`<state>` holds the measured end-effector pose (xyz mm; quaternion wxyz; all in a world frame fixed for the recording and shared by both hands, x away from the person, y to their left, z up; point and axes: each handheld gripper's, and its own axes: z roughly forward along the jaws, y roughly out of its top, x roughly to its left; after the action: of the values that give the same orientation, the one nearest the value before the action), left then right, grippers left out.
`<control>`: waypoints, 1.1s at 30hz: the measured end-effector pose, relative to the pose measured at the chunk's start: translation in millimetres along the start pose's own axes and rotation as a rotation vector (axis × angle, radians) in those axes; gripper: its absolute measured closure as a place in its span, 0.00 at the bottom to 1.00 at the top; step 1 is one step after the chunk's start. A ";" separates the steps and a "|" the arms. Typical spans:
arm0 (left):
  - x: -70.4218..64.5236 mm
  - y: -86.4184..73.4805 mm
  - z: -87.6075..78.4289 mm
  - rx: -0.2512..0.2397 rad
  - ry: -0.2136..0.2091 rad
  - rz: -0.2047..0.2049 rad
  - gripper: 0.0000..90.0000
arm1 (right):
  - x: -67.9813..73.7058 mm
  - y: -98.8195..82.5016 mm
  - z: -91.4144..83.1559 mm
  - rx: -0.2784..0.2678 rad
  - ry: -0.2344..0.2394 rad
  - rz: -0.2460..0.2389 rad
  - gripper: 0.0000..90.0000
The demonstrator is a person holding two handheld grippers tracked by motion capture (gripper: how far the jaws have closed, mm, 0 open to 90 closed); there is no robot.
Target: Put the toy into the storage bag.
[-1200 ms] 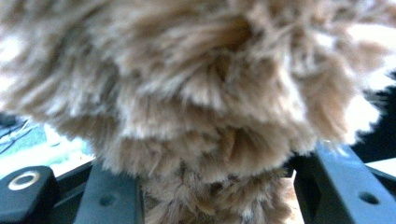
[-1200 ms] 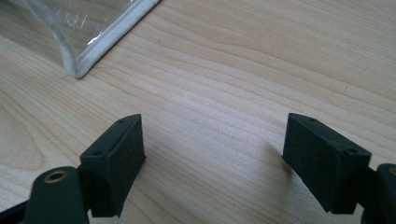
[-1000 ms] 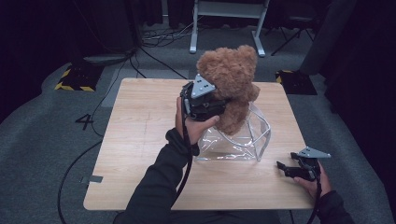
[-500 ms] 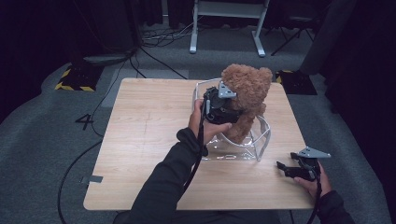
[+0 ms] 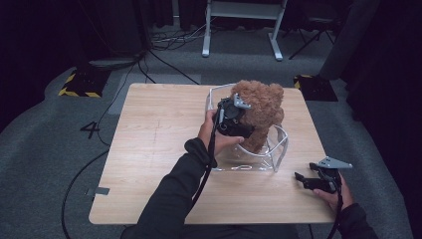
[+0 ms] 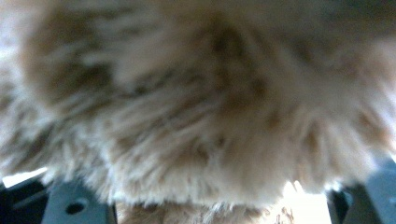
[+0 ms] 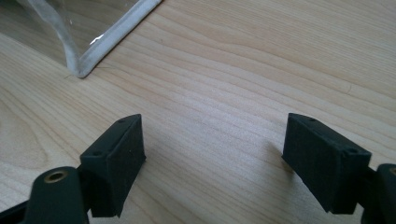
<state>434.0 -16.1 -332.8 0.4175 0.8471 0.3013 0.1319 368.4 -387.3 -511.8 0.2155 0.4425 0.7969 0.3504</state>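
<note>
The brown teddy bear [image 5: 261,112] stands upright inside the clear plastic bin [image 5: 278,149], its lower half behind the transparent walls and its head above the rim, on the far right part of the wooden table [image 5: 149,149], toward one o'clock from the table's middle. The left gripper [image 5: 238,119] is pressed against the bear's side from nine o'clock; its jaws have just been opening, and in the left gripper view the fur [image 6: 196,107] bulges between the two pads, which stand apart at the bottom corners, so the grasp looks released. At about five o'clock from the bin, near the table's near right corner, the right gripper [image 5: 304,180] rests low over bare wood, jaws spread wide with nothing between them.
</note>
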 end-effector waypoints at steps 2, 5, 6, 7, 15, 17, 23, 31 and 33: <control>0.1 -0.5 -0.4 0.007 0.000 -0.001 0.37 | 0.0 0.0 0.0 0.000 0.001 0.000 0.23; -0.9 -0.8 -0.6 0.023 0.002 -0.006 0.33 | 0.1 0.0 0.0 0.000 0.001 0.000 0.23; -1.1 -0.8 -0.6 0.028 0.008 0.000 0.32 | 0.1 0.0 0.0 0.000 0.001 0.000 0.23; -1.4 -1.0 -0.7 0.029 0.011 0.000 0.32 | 0.0 0.0 0.0 0.001 0.002 0.001 0.23; -1.8 -5.0 -3.7 0.035 0.038 -0.009 0.27 | 0.0 0.0 0.0 0.001 0.002 0.001 0.23; -1.2 -6.4 -5.6 0.023 0.033 -0.015 0.26 | 0.0 0.0 0.0 0.001 0.003 0.001 0.23; 0.7 -10.0 -13.2 -0.016 0.020 -0.029 0.26 | -0.1 0.0 0.0 0.001 0.003 0.001 0.23; 8.0 -18.2 -26.0 -0.054 0.007 -0.058 0.23 | -0.4 0.1 0.1 0.002 0.005 0.004 0.23; 9.9 -19.4 -31.6 -0.075 0.009 -0.066 0.22 | -0.6 0.1 0.2 0.003 0.006 0.005 0.23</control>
<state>419.0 19.0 -328.9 0.4516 0.8199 0.3258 0.1331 368.9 -387.7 -511.8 0.2116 0.4438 0.7968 0.3512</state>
